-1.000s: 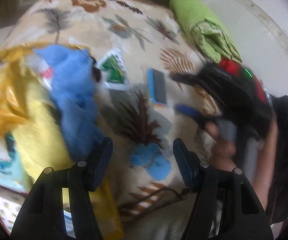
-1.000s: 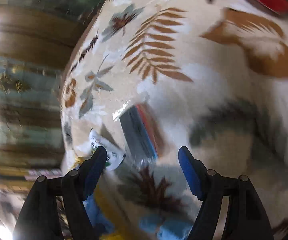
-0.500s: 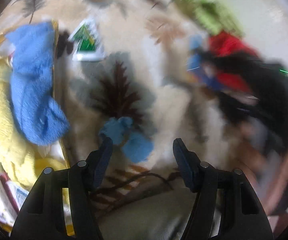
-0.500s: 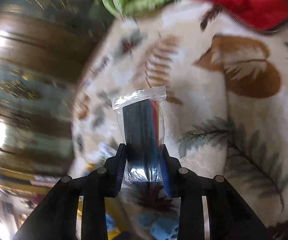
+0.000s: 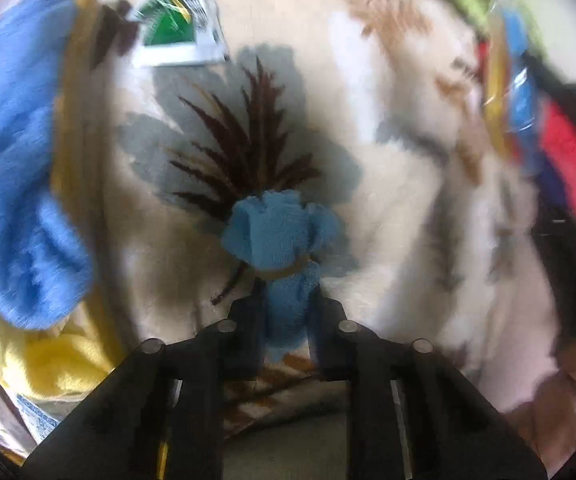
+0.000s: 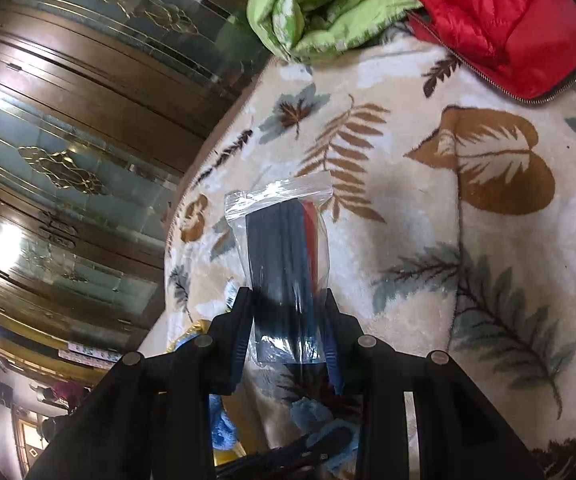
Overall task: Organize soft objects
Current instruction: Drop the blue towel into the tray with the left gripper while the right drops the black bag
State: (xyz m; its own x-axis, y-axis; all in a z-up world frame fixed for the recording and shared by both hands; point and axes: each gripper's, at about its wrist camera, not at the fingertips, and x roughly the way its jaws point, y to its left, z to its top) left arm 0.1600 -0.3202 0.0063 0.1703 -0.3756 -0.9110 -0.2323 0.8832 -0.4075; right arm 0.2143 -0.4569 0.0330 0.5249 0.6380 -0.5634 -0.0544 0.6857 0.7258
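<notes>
The small blue fleecy cloth bundle tied with a tan band (image 5: 283, 236) lies on the cream plush blanket printed with brown and grey leaves (image 5: 388, 92), over its dark spiky flower, and the left gripper (image 5: 285, 312) now pinches the bundle's lower end: its jaws have just been closing, and where they stood wide apart above the blanket half a second ago, the blue fleece now sits squeezed between the pads. The right gripper (image 6: 288, 320) clamps the lower part of a clear plastic zip bag holding dark folded fabric with a red strip (image 6: 283, 248), which stands up off the blanket in front of it; a second ago that bag lay flat on the blanket between spread jaws. So both hands have gone from reaching to gripping, and two soft items are probably ready to be carried to wherever they are being sorted. Farther out, a large blue fluffy towel (image 5: 15, 152) lies over a yellow fleece cloth (image 5: 59, 356) at the left, with a green-and-white printed packet (image 5: 175, 28) beyond. A rolled green quilt (image 6: 320, 4) and a red quilted jacket (image 6: 500, 20) sit at the blanket's far edge, beside a wooden cabinet with ornate glass doors (image 6: 67, 140).
</notes>
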